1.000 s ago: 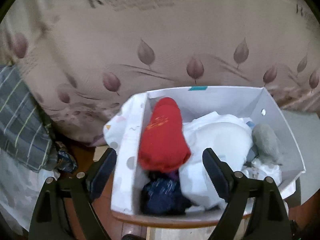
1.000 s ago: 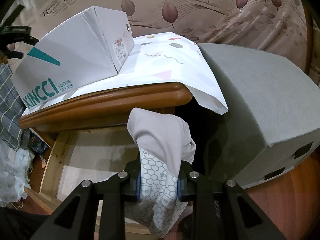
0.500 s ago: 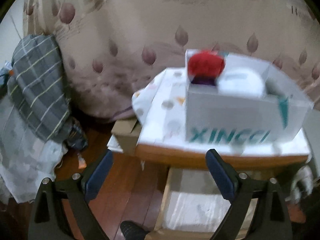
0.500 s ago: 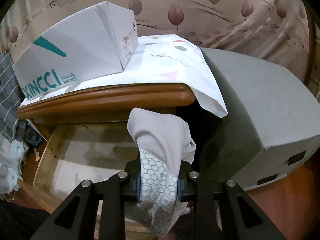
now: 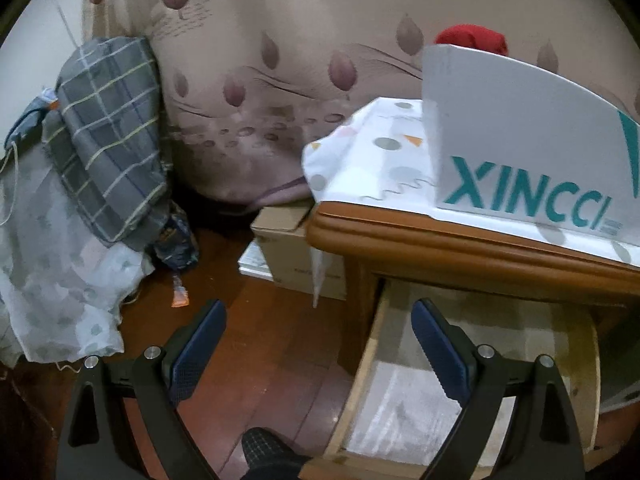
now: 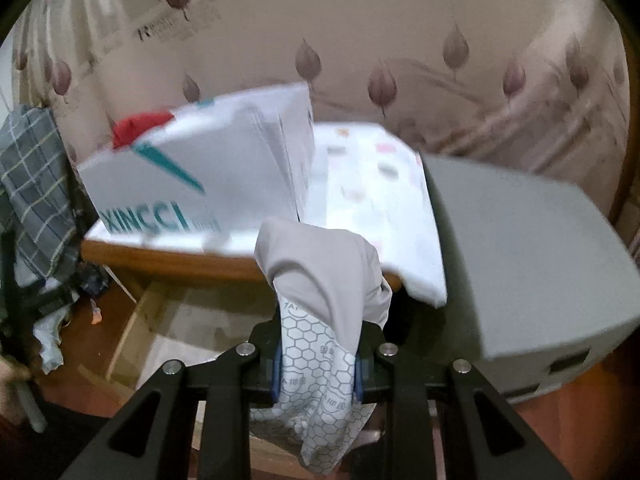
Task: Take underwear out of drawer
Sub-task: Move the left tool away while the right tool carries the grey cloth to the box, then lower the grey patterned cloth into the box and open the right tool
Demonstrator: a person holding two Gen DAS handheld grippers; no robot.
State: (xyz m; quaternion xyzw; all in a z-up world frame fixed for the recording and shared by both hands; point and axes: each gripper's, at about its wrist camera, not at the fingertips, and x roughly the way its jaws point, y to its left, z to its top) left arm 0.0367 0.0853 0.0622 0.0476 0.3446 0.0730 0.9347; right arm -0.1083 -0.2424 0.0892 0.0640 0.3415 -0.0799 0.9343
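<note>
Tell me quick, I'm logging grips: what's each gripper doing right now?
Left gripper: open, nothing between its fingers.
Right gripper: shut on the pale underwear.

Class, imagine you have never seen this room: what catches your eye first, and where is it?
First, the pale grey underwear pinched in the shut right tongs, in front of the open drawer. Next, the white XINCCI shoebox on the wooden cabinet, a red garment poking out on top.
</note>
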